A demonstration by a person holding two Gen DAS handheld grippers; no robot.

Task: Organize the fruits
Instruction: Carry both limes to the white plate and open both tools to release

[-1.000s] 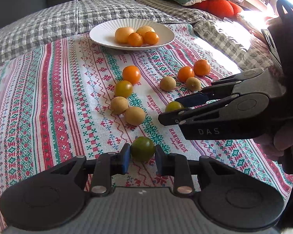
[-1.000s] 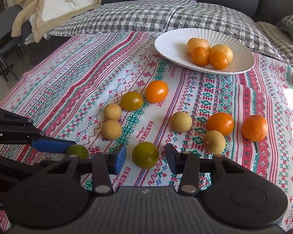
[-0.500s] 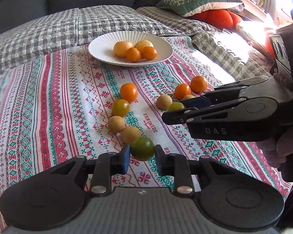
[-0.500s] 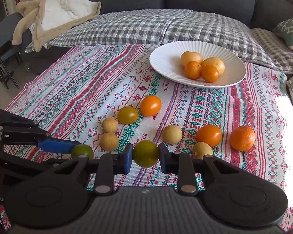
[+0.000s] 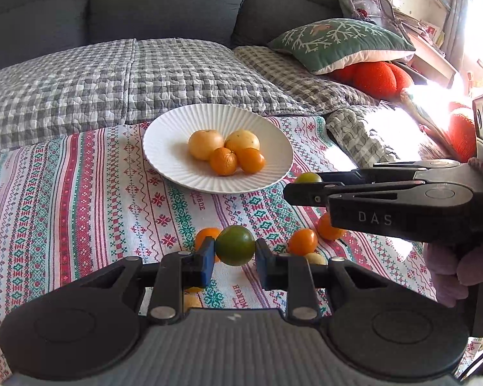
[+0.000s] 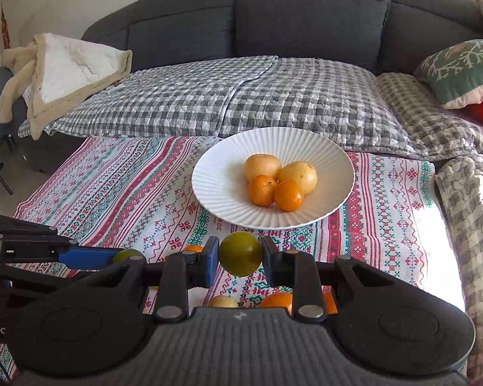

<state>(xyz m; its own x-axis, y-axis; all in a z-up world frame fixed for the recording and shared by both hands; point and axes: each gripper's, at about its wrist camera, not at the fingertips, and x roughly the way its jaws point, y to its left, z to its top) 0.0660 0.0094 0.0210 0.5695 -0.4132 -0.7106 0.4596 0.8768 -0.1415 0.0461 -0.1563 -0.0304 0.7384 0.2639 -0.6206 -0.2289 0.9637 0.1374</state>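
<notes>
**Both grippers loaded, held above the cloth**

My left gripper (image 5: pixel 234 255) is clamped on a green fruit (image 5: pixel 235 245), pads pressing it from both sides, fruit clear of the striped tablecloth (image 5: pixel 80 193). My right gripper (image 6: pixel 240 258) likewise grips a second green fruit (image 6: pixel 240 253), centred btwn the pads, lifted off the cloth. Right gripper also visible in left view, to the right, w/ its fruit at the tip.

White plate (image 6: pixel 215 173) lies ahead of both tools, near the cloth's far edge; holds two pale yellow fruits (image 6: pixel 262 166) and two orange fruits (image 6: pixel 288 195), touching in a cluster. Loose orange fruits (image 5: pixel 302 241) remain on the cloth below the grippers, partly hidden. Grey sofa (image 6: pixel 273 19) behind.
</notes>
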